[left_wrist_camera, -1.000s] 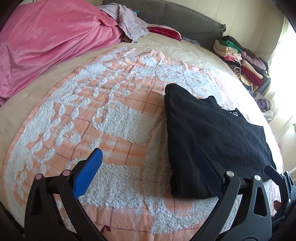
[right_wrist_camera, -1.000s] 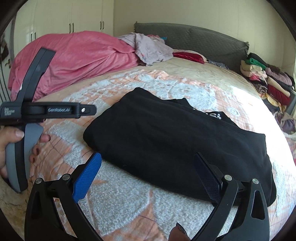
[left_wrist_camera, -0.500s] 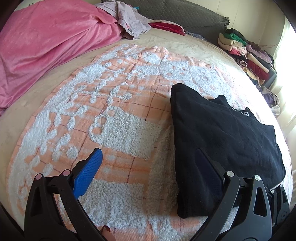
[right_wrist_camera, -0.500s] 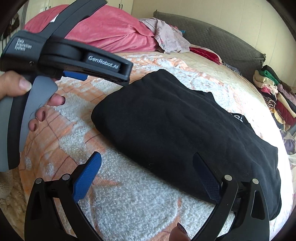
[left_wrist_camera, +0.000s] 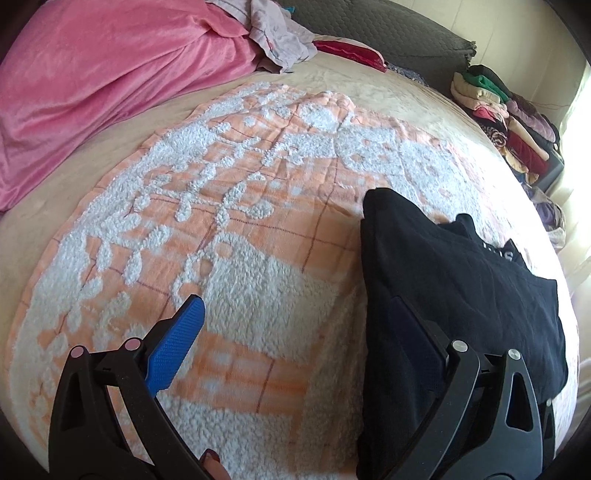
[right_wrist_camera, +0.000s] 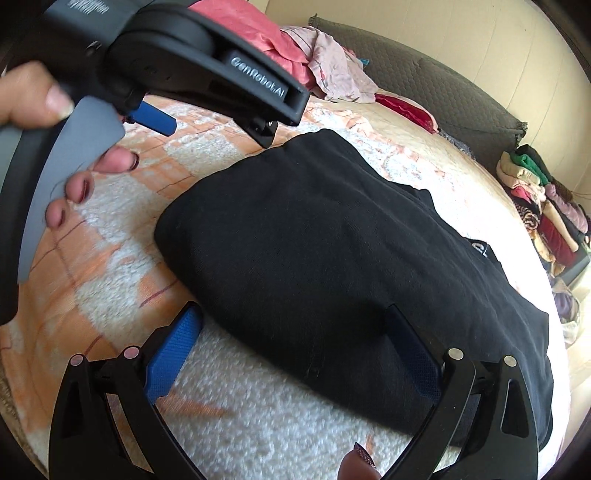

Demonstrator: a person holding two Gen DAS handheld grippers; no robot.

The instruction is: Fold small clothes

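Observation:
A folded black garment point(left_wrist_camera: 454, 291) lies on the orange-and-white fleece blanket point(left_wrist_camera: 236, 229); it fills the middle of the right wrist view point(right_wrist_camera: 332, 240). My left gripper point(left_wrist_camera: 295, 325) is open and empty, its right finger over the garment's left edge, its left finger over the blanket. In the right wrist view the left gripper's body point(right_wrist_camera: 192, 62) and the hand holding it show at upper left. My right gripper point(right_wrist_camera: 295, 332) is open and empty, over the garment's near edge.
A pink duvet point(left_wrist_camera: 96, 81) and crumpled pale clothes point(left_wrist_camera: 280, 37) lie at the far left. A dark headboard cushion point(left_wrist_camera: 388, 33) runs along the back. A stack of folded clothes point(left_wrist_camera: 506, 110) stands at the far right, by the bed's edge.
Both grippers have moved closer to the garment and lower. In the right wrist view the left gripper has swung up and nearer. Both stay open.

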